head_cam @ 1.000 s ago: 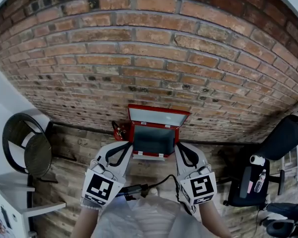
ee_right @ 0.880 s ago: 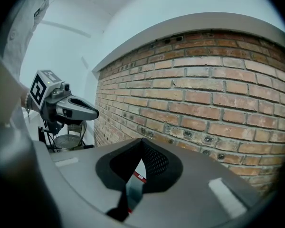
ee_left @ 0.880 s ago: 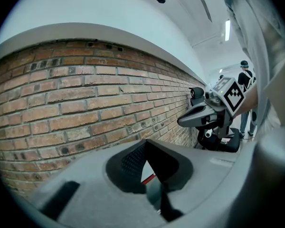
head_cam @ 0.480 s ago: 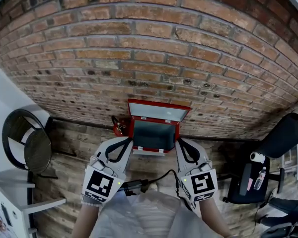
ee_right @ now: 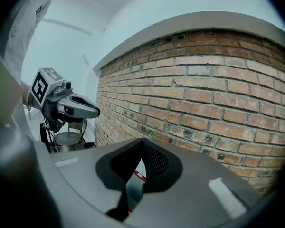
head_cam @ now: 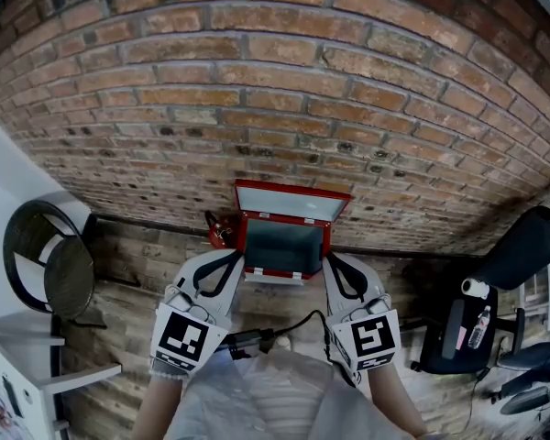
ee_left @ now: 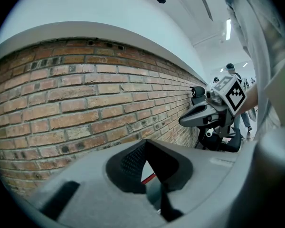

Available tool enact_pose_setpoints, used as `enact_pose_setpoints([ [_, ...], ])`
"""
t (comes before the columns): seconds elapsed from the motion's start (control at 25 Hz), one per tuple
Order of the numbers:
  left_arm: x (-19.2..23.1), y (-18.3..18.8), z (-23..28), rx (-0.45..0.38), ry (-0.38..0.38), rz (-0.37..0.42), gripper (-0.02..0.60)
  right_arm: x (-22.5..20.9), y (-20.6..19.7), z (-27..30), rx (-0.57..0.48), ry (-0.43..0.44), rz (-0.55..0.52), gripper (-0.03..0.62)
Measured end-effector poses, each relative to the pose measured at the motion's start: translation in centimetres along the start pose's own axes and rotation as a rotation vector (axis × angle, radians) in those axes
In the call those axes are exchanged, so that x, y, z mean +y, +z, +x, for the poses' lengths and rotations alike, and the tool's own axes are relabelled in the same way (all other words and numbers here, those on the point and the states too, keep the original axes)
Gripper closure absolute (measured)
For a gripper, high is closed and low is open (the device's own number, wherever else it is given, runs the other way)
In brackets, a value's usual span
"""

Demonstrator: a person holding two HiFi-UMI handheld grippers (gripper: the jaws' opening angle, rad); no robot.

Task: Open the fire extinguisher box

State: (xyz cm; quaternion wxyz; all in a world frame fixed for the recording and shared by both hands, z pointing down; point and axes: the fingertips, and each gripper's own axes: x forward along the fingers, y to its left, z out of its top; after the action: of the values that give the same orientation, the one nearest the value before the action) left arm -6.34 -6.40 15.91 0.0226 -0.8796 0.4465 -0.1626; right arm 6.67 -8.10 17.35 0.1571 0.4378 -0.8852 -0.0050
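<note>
1. Fire extinguisher box (head_cam: 282, 250): red, rectangular, sharp-cornered, looks like painted sheet metal. It sits on the floor at the foot of the brick wall (head_cam: 284, 90), centre of the head view.
2. Box is open. The lid (head_cam: 293, 205) is swung up at the back toward the wall, w/ a pale grey inner face and red rim. The inside is dark grey-teal and smooth, and a pale strip runs along the front bottom edge.
3. Left gripper (head_cam: 240, 264): tips at the box's front left corner, can't tell if touching. Its own view shows the jaws closed tip to tip w/ nothing clamped. Only a sliver of red shows thru the slit below the tips.
4. Right gripper (head_cam: 327, 264): mirror pos. at the front right corner, contact also unclear. Jaws closed together and empty, w/ the same red sliver behind.
5. Both grippers have matte grey-white moulded bodies and black jaws w/ mesh-textured pads. Each carries a marker cube, black squares on white, nearest the person.
6. Wall is rough red-brown brick w/ pale mortar, and some bricks have small dark holes. Floor (head_cam: 137, 278) is brown and plank-like.
7. Just left of the box is a small red item (head_cam: 221, 234) w/ a dark top, too small to ID.
8. Further out, a round black mesh thing (head_cam: 48, 269) is on the left and a black office chair (head_cam: 530, 246) on the right. A black cable (head_cam: 289, 331) runs btw the cubes.
</note>
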Motion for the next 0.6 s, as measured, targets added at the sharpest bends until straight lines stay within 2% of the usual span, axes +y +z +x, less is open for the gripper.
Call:
enact_pose_setpoints([
  [0.16, 0.05, 0.24, 0.06, -0.021, 0.005, -0.019, 0.583, 0.01, -0.04, 0.02, 0.002, 0.001, -0.003, 0.586],
  [0.6, 0.06, -0.21, -0.1, -0.003, 0.002, -0.009, 0.583, 0.33, -0.1, 0.05, 0.009, 0.006, -0.008, 0.586],
])
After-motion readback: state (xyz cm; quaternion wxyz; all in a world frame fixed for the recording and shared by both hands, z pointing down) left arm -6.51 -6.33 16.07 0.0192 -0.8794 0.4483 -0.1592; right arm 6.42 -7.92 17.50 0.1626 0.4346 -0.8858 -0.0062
